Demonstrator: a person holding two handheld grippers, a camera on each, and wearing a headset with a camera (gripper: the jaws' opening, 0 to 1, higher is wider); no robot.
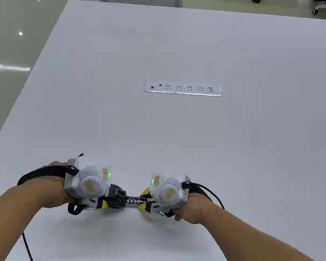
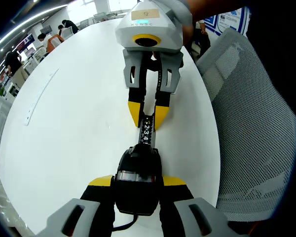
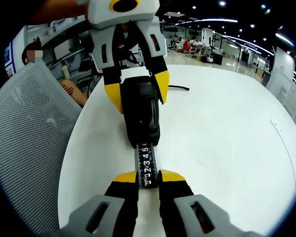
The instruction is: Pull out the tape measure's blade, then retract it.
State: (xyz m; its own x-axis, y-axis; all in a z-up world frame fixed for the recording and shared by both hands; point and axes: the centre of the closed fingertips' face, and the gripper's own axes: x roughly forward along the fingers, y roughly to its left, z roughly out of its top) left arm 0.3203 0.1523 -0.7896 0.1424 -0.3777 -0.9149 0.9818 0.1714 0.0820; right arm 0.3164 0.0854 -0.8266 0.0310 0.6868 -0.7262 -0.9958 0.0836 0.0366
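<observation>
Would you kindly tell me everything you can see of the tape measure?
The tape measure has a black, plastic-looking body, somewhat glossy on top. The left gripper clamps it by the sides between yellow-tipped jaws. A short stretch of dark blade with white numerals is drawn out straight, its end pinched by the right gripper. It sits low near the person's edge of the white table; whether it rests there I cannot tell.

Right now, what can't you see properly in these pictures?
Tip of the blade: right gripper view, pinched between the right gripper jaws.
Sides of the tape measure case: left gripper view, covered by the left gripper jaws.
Markings on the power strip: head view, too small.
</observation>
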